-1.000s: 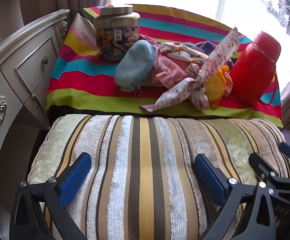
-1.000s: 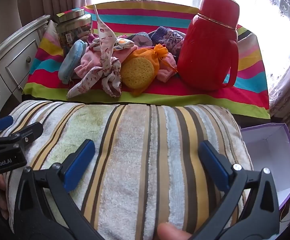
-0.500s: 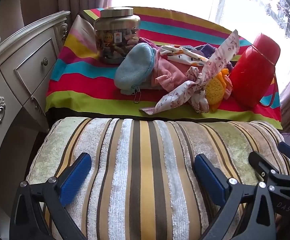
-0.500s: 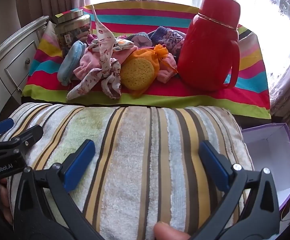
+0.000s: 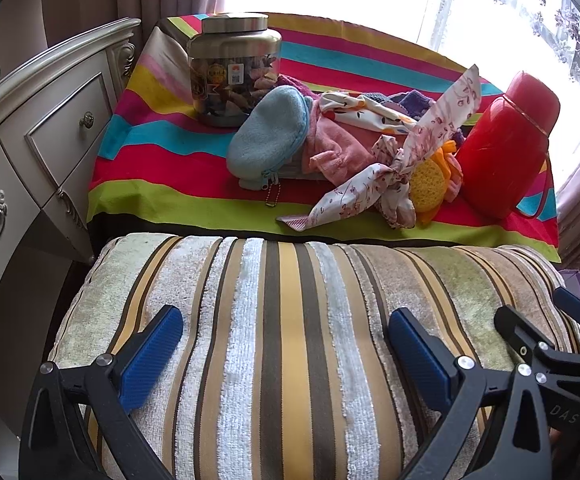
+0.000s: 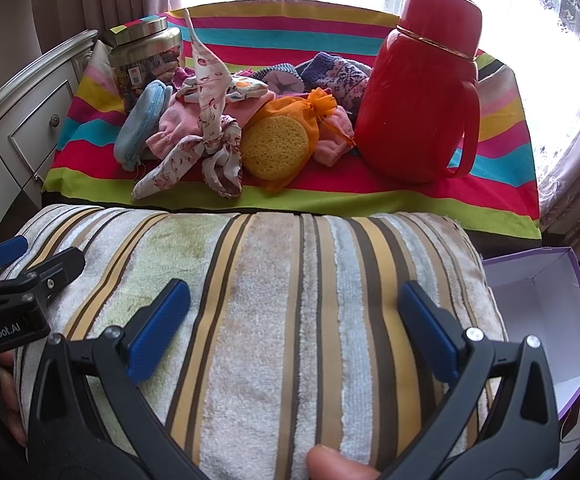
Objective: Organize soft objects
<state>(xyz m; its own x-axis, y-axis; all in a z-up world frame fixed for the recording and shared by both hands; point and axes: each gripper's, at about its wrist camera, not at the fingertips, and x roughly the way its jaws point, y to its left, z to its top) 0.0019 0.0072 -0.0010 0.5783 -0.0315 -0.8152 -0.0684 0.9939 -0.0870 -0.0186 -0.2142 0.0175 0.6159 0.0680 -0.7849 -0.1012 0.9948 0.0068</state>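
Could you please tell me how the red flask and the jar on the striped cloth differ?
The red flask is opaque, with a side handle; the jar has a see-through lower wall showing its contents, a metallic lid and no handle. The flask stands right of the soft pile, the jar left. Both stand upright.

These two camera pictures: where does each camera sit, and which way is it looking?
Left wrist view: on the left gripper, looking forward over the striped cushion to the soft pile; the right gripper shows at its right edge.
Right wrist view: on the right gripper, facing the same way; the left gripper and a fingertip show.
Shared: cushion, red flask, jar.
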